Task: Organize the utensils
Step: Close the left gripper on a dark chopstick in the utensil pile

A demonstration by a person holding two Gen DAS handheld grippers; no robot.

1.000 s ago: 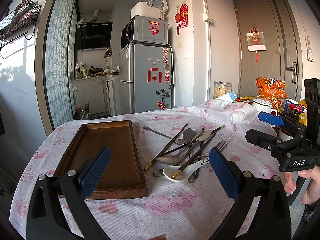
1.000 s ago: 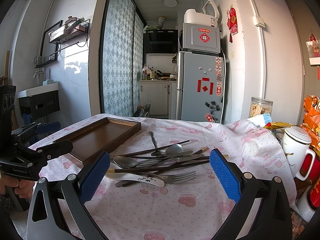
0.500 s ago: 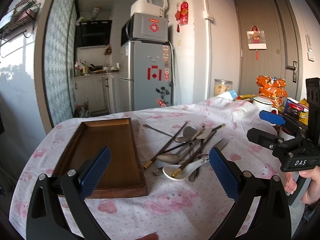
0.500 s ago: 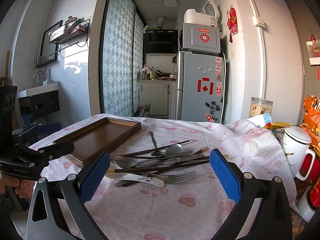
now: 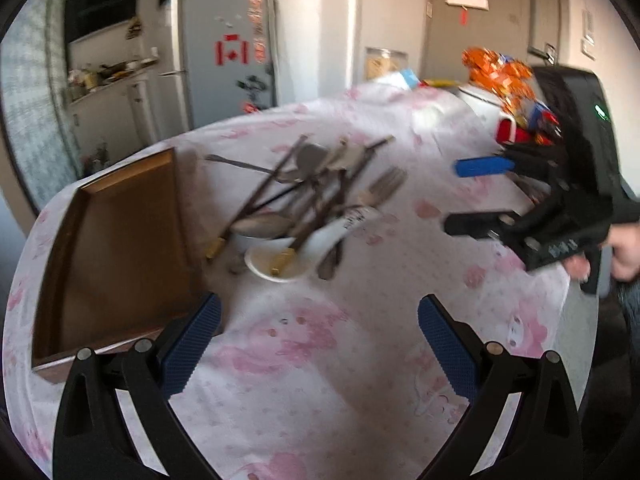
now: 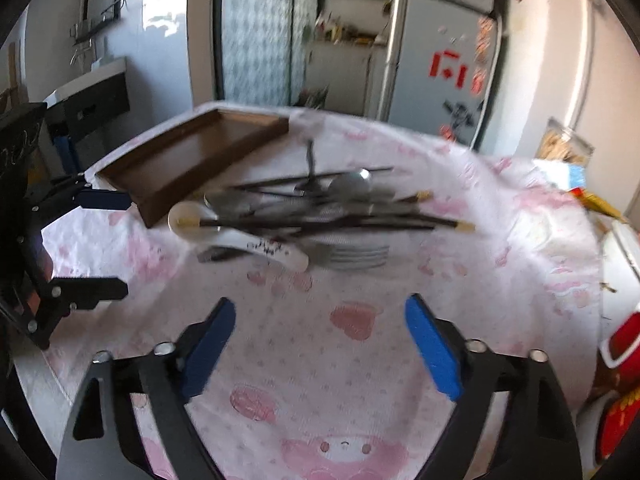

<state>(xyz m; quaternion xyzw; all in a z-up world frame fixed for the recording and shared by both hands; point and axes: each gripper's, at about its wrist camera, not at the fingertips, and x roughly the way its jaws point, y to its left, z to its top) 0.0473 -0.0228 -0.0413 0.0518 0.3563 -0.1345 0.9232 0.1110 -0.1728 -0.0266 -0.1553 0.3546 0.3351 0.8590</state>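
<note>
A heap of utensils lies mid-table: dark chopsticks, metal spoons, a fork and a white ceramic spoon. A brown wooden tray stands left of the heap and holds nothing. My left gripper is open and empty, above the cloth short of the heap. My right gripper is open and empty, also short of the heap. It shows in the left wrist view, and the left gripper shows in the right wrist view.
The table wears a white cloth with pink prints. A white mug, red containers and orange snack bags crowd the right end. A fridge stands behind the table.
Both grippers have tilted down and moved in over the table toward the heap. The views are motion-blurred. Both grippers stay open; the utensils and tray have not moved.
</note>
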